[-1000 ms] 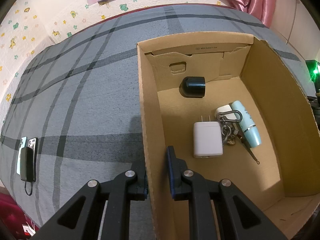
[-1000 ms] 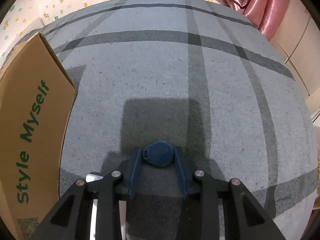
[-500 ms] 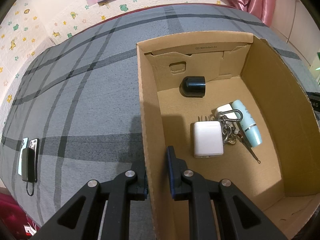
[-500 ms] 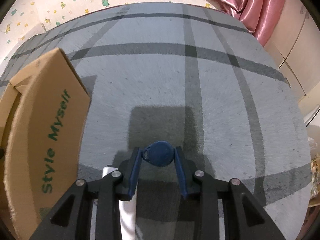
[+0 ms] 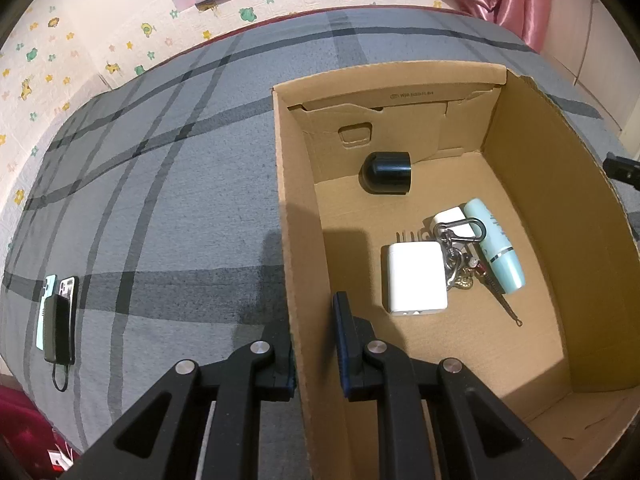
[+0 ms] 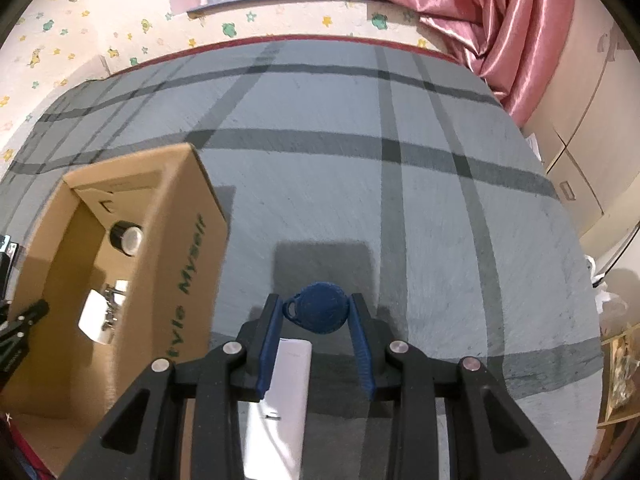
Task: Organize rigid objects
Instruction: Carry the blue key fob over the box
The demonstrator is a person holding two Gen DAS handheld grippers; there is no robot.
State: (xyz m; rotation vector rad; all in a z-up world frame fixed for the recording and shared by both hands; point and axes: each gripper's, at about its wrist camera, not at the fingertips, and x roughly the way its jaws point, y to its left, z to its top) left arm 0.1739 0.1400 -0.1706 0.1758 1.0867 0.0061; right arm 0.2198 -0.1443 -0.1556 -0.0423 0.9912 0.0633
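1. the blue key fob [image 6: 320,308] is pinched between the pads of the right hand-held gripper [image 6: 318,314] and has been lifted clear of the grey plaid bed cover [image 6: 400,200]; a second ago it was much nearer the fabric.
2. more of the cardboard box [image 6: 192,248] is now seen in the right view, its open inside included, so the fob looks to be on its way over there.
3. the left hand-held gripper [image 5: 314,344] is clamped narrow on the box's near wall [image 5: 298,280] and hasn't budged, so the box is kept steady.
4. already inside the box: a white charger [image 5: 416,278], a black cap [image 5: 386,172], a mint tube [image 5: 496,246] and a keyring [image 5: 458,248].
5. a white flat thing [image 6: 284,392] is left lying on the bed below the right hand-held gripper, probably the next pick.
6. phones [image 5: 56,316] are lying well apart on the far left of the bed.
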